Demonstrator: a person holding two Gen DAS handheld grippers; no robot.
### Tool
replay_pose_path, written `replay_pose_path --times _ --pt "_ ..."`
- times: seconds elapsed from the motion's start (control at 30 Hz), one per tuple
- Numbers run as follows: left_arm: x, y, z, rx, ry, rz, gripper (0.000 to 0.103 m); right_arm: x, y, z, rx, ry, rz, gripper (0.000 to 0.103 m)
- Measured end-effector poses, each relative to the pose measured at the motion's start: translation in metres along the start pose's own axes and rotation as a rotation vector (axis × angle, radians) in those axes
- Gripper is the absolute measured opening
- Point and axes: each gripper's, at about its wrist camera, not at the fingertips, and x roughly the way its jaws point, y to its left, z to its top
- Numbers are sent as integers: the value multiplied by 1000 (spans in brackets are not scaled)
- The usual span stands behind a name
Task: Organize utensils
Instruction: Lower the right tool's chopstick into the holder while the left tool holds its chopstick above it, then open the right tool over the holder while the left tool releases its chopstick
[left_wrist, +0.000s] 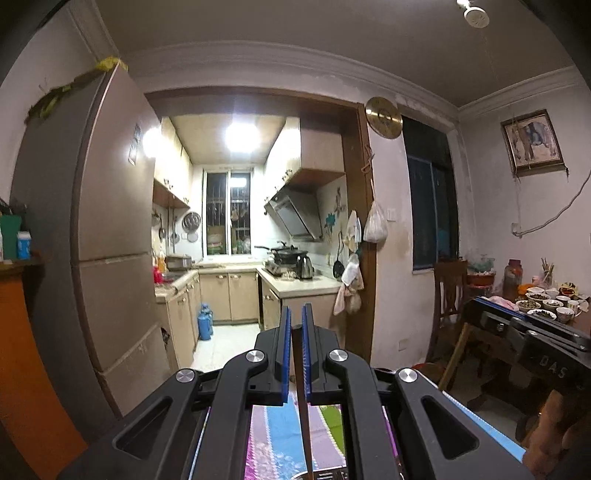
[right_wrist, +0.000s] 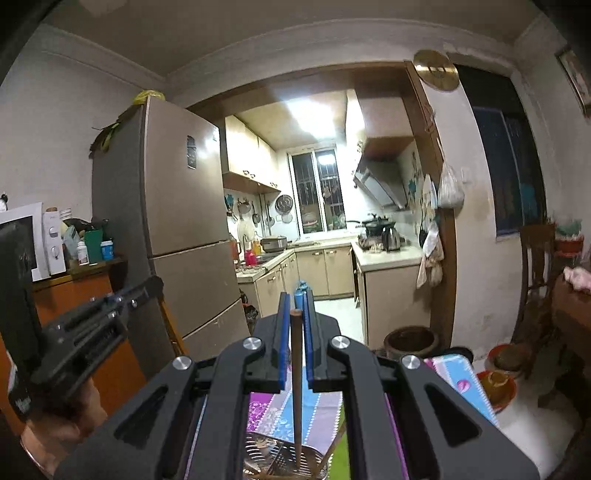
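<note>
**One chopstick clamped in each gripper, above the patterned cloth**

Brown chopstick (left_wrist: 300, 373) pinched between the blue fingers (left_wrist: 285, 347) of the left gripper (left_wrist: 296, 314), running down toward the camera over the colourful cloth (left_wrist: 277, 435) on the tabletop. Second chopstick (right_wrist: 295, 369) gripped likewise in the right gripper (right_wrist: 295, 299), fingers closed tight on it, lower end reaching into what looks like a perforated metal basket (right_wrist: 273, 458), though only partly visible. Beyond both: tall fridge (left_wrist: 110, 221), lit kitchen doorway, stove with pans (left_wrist: 284, 254). At the right of the left view, dining table with bowls (left_wrist: 543, 306).
</note>
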Motion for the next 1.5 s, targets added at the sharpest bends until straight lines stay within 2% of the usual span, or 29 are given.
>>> replay_pose_path --times 0.3,0.53,0.67,0.7,0.97,1.13,1.2,1.27,1.3,1.5 --pt "24 1 -76 2 106 -36 7 33 -10 -60 33 139 -12 6" --pt "21 7 -110 -30 151 -50 7 31 -6 -85 41 198 -9 7" --pt "12 20 -115 -82 162 -64 7 11 -8 -77 39 162 -16 27" --pt "7 22 -113 -80 154 -64 7 5 -11 -72 43 145 -16 28" --pt "-53 45 -77 -78 41 -49 7 -50 -22 -35 3 41 -38 28" --pt "-129 54 -56 -24 -74 -23 8 -113 -28 -29 -59 -1 -45 28" --pt "-157 56 -57 7 -93 -11 16 -134 -33 -32 -73 -3 -48 28" --pt "-181 57 -63 27 -91 -8 27 -161 -39 -39 -80 3 -58 30" --pt "-194 57 -69 38 -85 -1 29 -172 -41 -44 -88 6 -65 31" --pt "-235 37 -122 161 49 81 30 -230 -53 -85 -105 64 -123 34"
